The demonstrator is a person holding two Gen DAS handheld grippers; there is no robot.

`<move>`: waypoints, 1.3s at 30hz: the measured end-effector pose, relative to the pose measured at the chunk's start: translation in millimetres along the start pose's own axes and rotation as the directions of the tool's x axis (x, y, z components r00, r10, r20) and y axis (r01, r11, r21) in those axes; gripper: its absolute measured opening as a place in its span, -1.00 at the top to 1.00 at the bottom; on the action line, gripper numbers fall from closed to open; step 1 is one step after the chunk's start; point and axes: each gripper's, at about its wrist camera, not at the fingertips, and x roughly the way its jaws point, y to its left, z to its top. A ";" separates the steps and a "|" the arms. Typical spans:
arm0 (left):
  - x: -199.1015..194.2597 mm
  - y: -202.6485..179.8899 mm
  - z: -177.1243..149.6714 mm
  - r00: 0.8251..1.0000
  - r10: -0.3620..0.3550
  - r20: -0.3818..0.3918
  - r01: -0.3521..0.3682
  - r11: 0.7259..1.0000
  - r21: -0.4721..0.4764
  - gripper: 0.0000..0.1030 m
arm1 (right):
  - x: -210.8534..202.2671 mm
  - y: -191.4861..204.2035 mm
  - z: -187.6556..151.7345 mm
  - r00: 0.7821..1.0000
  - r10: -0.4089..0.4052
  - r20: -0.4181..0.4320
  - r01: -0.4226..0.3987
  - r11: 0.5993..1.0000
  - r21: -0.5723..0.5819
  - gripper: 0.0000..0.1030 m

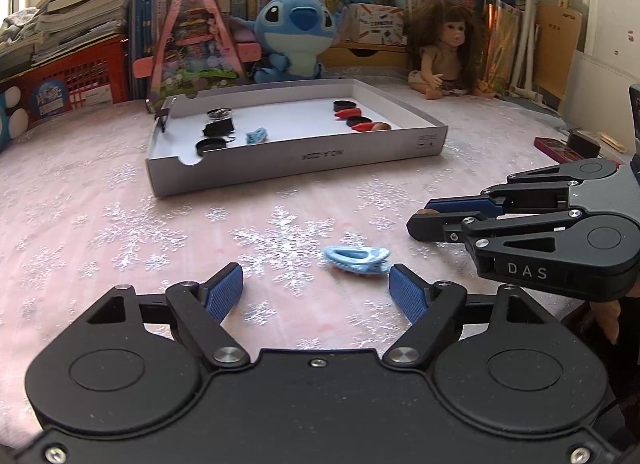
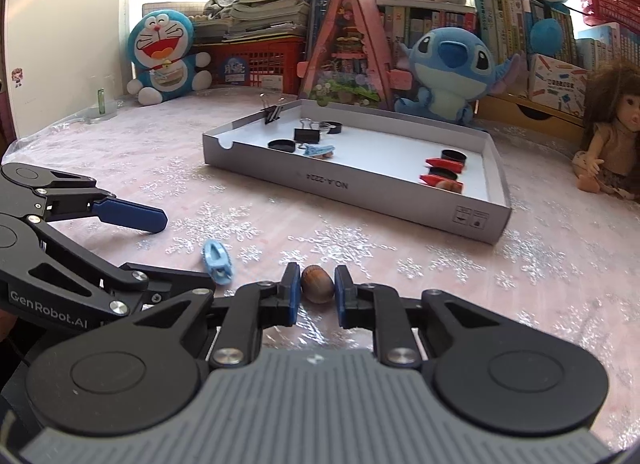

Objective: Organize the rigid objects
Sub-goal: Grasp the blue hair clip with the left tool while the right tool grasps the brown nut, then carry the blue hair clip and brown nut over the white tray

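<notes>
On the snowflake-patterned table (image 2: 400, 248), our right gripper (image 2: 317, 292) is clenched on the brown nut (image 2: 317, 284); the left gripper (image 1: 316, 288) gapes behind the blue clip (image 1: 356, 259). Next, we judge, lift the nut into the tray (image 2: 360, 188).

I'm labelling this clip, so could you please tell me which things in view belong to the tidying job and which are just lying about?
Part of the job:
- brown nut, between the right gripper pads
- blue hair clip, ahead of the open left gripper
- grey tray with clips, caps and red pieces

Just lying about:
- Stitch plush
- doll
- Doraemon plush
- books
</notes>
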 end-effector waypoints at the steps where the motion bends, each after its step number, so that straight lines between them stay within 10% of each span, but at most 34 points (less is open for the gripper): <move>1: 0.9 -2.5 0.1 1.000 -0.002 0.003 0.002 1.000 0.006 -0.52 | -1.3 -2.1 -1.1 1.000 -0.006 0.000 0.006 1.000 0.003 0.56; 15: 12.1 -18.6 5.5 0.999 0.011 0.037 -0.012 0.999 0.032 0.26 | -14.5 -15.9 -9.7 0.999 -0.042 0.014 0.042 0.999 0.018 0.33; 39: 14.7 -16.4 8.5 0.993 0.099 0.059 -0.098 0.995 -0.015 0.15 | -21.3 -32.8 -14.2 0.991 -0.131 0.023 0.129 0.989 0.076 0.10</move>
